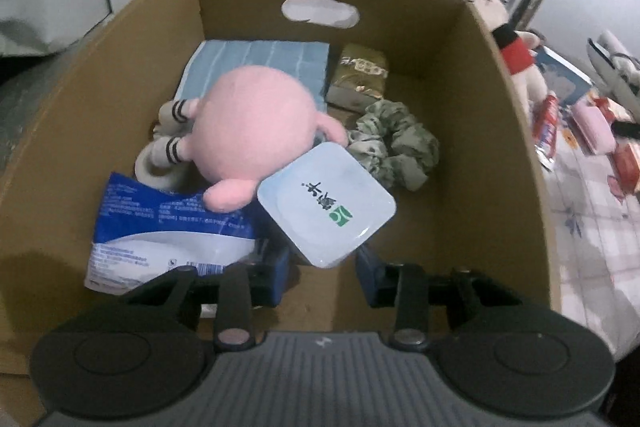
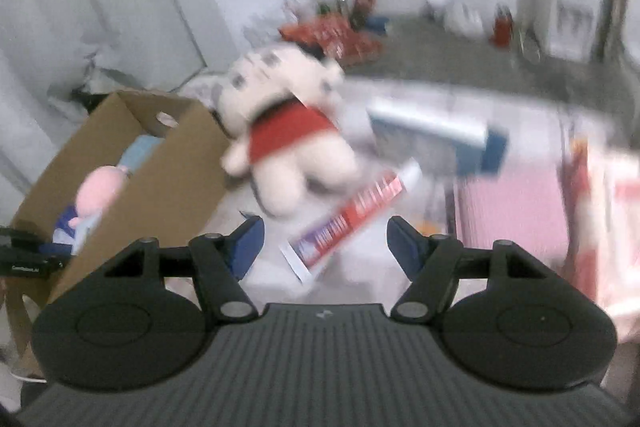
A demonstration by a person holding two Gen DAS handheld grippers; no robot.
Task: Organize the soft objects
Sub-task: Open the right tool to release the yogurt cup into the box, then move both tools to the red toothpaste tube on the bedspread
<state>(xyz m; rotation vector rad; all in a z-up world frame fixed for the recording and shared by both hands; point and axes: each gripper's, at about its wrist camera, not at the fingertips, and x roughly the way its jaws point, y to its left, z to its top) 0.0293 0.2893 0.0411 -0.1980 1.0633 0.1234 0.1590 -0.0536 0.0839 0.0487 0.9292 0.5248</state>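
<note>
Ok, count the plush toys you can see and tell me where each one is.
2. A pink plush lies inside the cardboard box, on top of other items. A white plush in a red shirt lies outside, against the box's wall. More may be hidden under the box's contents.

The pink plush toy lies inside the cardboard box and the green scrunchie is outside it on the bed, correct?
Not quite. The green scrunchie is also inside the cardboard box, right of the pink plush toy, as the left wrist view shows.

Left tool [image 1: 322, 267] angled down, jaws part-open; right tool [image 2: 324, 241] wider
</note>
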